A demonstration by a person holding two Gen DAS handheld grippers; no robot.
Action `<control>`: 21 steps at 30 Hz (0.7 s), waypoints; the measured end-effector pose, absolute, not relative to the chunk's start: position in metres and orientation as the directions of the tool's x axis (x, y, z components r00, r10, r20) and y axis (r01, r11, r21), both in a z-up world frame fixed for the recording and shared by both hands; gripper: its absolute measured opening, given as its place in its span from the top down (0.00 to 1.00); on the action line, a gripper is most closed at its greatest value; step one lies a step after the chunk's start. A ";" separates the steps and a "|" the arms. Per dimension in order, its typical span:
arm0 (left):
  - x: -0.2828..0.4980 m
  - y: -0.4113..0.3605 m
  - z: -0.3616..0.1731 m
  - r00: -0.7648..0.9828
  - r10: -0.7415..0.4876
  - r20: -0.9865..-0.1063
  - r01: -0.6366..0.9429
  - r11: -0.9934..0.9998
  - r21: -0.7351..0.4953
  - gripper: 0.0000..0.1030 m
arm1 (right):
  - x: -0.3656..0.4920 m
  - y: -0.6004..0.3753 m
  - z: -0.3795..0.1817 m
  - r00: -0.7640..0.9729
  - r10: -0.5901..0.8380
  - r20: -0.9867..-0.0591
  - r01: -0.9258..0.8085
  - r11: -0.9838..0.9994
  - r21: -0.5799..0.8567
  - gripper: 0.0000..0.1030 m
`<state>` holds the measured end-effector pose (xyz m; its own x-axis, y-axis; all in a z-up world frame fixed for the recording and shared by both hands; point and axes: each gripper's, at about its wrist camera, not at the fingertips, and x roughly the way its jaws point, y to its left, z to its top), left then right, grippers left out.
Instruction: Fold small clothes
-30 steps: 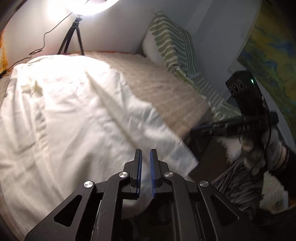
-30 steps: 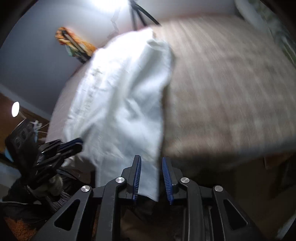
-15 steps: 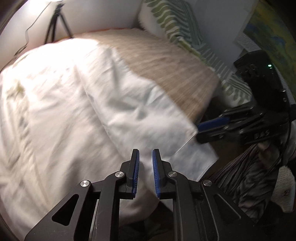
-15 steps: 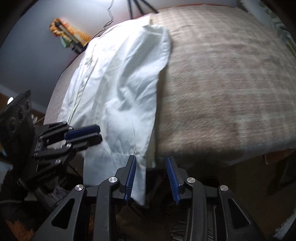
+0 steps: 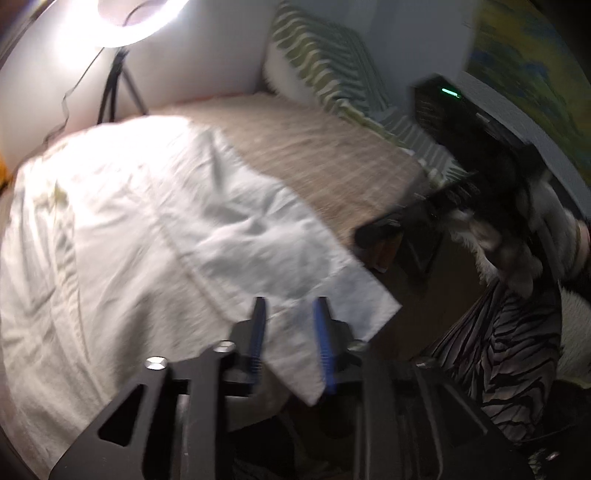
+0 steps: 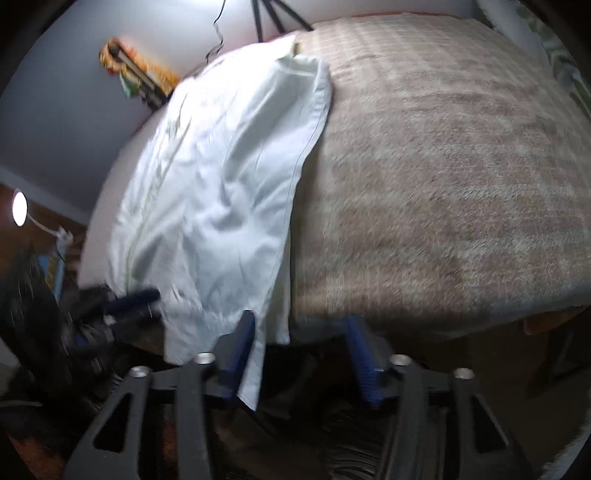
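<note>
So the white garment (image 5: pixel 155 229) is spread out on the bed (image 6: pixel 443 166), lying over a tan blanket (image 5: pixel 314 158), with its near corner hanging off the bed's edge. The left hand-held gripper (image 5: pixel 291 343) has its jaws opening, and that hanging corner sits loose between the blue pads, not pinched. The right hand-held gripper (image 6: pixel 303 354) is opening too, with the garment's edge draped against its left pad only. A ring light (image 5: pixel 136 14) glows behind the bed, striped pillow (image 5: pixel 325 66) against the wall.
</note>
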<state>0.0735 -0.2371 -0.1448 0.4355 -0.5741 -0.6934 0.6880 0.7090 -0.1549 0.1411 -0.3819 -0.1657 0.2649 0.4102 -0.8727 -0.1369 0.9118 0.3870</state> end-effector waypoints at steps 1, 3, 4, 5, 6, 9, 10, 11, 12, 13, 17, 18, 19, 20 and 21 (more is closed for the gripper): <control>0.070 -0.239 -0.144 0.437 -0.573 -0.693 0.700 0.701 -0.138 0.60 | 0.144 -0.385 -0.167 0.255 0.432 -0.865 -0.130 0.902 0.412 0.42; 0.064 -0.249 -0.144 0.434 -0.576 -0.693 0.721 0.683 -0.116 0.59 | 0.150 -0.390 -0.175 0.223 0.471 -0.853 -0.109 0.882 0.459 0.42; 0.063 -0.257 -0.144 0.427 -0.575 -0.697 0.733 0.672 -0.106 0.55 | 0.154 -0.395 -0.180 0.207 0.495 -0.844 -0.100 0.869 0.485 0.42; 0.061 -0.261 -0.146 0.429 -0.572 -0.699 0.737 0.669 -0.096 0.54 | 0.155 -0.398 -0.183 0.202 0.521 -0.829 -0.086 0.853 0.515 0.41; 0.061 -0.265 -0.147 0.435 -0.567 -0.699 0.736 0.671 -0.086 0.53 | 0.155 -0.399 -0.183 0.212 0.546 -0.811 -0.074 0.836 0.544 0.41; 0.062 -0.278 -0.155 0.426 -0.569 -0.703 0.733 0.673 -0.101 0.52 | 0.154 -0.404 -0.185 0.194 0.619 -0.761 -0.056 0.782 0.621 0.58; 0.062 -0.279 -0.157 0.428 -0.570 -0.701 0.731 0.675 -0.102 0.52 | 0.154 -0.401 -0.186 0.187 0.612 -0.769 -0.064 0.788 0.612 0.58; 0.062 -0.280 -0.158 0.435 -0.568 -0.699 0.728 0.679 -0.098 0.52 | 0.154 -0.398 -0.186 0.180 0.596 -0.782 -0.078 0.801 0.593 0.58; 0.063 -0.282 -0.160 0.440 -0.565 -0.698 0.725 0.682 -0.095 0.52 | 0.154 -0.393 -0.187 0.171 0.587 -0.791 -0.085 0.809 0.582 0.59; 0.062 -0.283 -0.161 0.440 -0.564 -0.699 0.723 0.684 -0.097 0.52 | 0.154 -0.388 -0.188 0.163 0.587 -0.793 -0.088 0.809 0.581 0.67; 0.060 -0.288 -0.165 0.463 -0.552 -0.694 0.718 0.692 -0.072 0.52 | 0.154 -0.377 -0.187 0.163 0.609 -0.776 -0.080 0.792 0.605 0.92; 0.059 -0.287 -0.165 0.473 -0.548 -0.690 0.716 0.696 -0.062 0.52 | 0.154 -0.376 -0.185 0.171 0.625 -0.762 -0.078 0.779 0.622 0.93; 0.058 -0.288 -0.165 0.486 -0.545 -0.684 0.712 0.700 -0.052 0.52 | 0.155 -0.373 -0.185 0.177 0.640 -0.747 -0.072 0.766 0.639 0.94; 0.058 -0.289 -0.165 0.501 -0.541 -0.675 0.705 0.708 -0.045 0.52 | 0.155 -0.373 -0.183 0.185 0.655 -0.733 -0.065 0.752 0.656 0.95; 0.059 -0.288 -0.164 0.519 -0.537 -0.665 0.694 0.719 -0.039 0.52 | 0.155 -0.374 -0.181 0.194 0.669 -0.717 -0.057 0.738 0.673 0.96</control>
<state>0.0591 -0.2883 -0.1645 0.5187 -0.5375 -0.6649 0.6943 0.7186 -0.0392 0.1545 -0.3739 -0.1814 0.1943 0.6692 -0.7172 -0.0574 0.7376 0.6728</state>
